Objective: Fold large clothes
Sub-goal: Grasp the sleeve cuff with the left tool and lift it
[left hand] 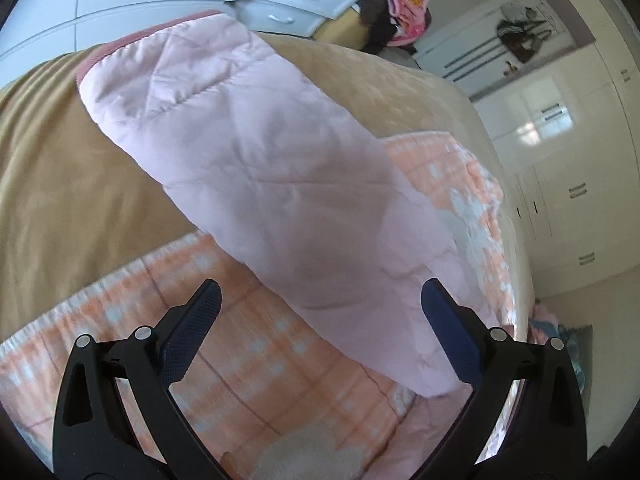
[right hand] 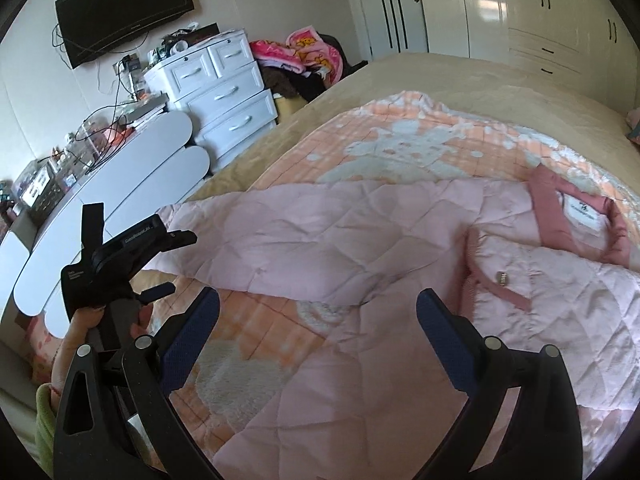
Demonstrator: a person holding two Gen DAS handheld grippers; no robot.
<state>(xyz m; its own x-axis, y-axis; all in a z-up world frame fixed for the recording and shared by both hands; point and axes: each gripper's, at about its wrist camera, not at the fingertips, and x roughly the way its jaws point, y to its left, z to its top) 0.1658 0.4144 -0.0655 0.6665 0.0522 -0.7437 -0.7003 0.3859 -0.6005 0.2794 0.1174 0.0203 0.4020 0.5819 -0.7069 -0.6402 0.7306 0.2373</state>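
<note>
Left gripper [left hand: 320, 308] hung low over the bed [right hand: 460, 68], jaws spread wide and gripping nothing, the pink quilted jacket [right hand: 360, 240] running between its fingers. Its sleeve [left hand: 248, 152] stretched away from the camera toward the darker pink cuff [left hand: 132, 44], out over the tan bedspread. The right gripper [right hand: 318, 308] hovered just above the jacket too, jaws equally wide and empty. In its view the left gripper showed at the left edge, held up by a hand [right hand: 80, 328] in a green cuff, beside the sleeve end. The jacket lay flat on an orange-and-white blanket [right hand: 400, 140], collar [right hand: 580, 220] to the right, front edge with a snap button [right hand: 501, 278] near the right fingers. A white dresser [right hand: 224, 88] and heaped clothes [right hand: 308, 56] stood beyond the bed.
</note>
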